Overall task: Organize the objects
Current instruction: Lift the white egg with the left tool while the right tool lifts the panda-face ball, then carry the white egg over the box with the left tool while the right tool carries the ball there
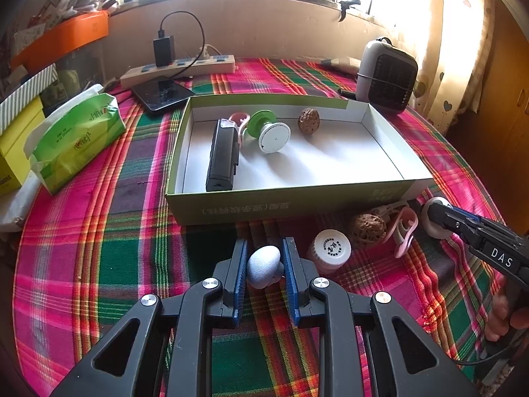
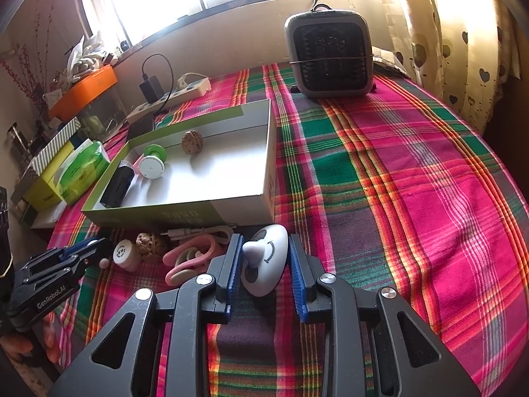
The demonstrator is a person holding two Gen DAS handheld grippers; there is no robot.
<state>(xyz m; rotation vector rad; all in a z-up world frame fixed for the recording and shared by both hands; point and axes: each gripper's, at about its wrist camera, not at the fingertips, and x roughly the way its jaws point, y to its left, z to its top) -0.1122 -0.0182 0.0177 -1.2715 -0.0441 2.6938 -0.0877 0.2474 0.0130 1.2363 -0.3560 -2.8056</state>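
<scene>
In the left wrist view my left gripper (image 1: 264, 248) is shut on a small pale blue-grey egg-shaped piece (image 1: 264, 264), low over the plaid cloth in front of the green box (image 1: 287, 205). My right gripper (image 2: 264, 241) is shut on a white oval gadget (image 2: 264, 261) with a cone-shaped nub, just before the box's near right corner. Inside the box lie a black device (image 1: 223, 155), a green-and-white spool (image 1: 269, 132), a walnut (image 1: 308, 120) and a pink clip (image 1: 238, 119). Between the grippers lie a white-capped bottle (image 1: 330, 246), a second walnut (image 1: 367, 230) and pink ear hooks (image 1: 405, 231).
A green tissue pack (image 1: 76, 139) and a yellow box (image 1: 13, 152) stand at the left. Behind the box are a phone (image 1: 162, 94) and a power strip (image 1: 178, 69) with a charger. A grey heater (image 2: 330, 53) stands at the back right. A hand (image 1: 502, 314) holds the right gripper.
</scene>
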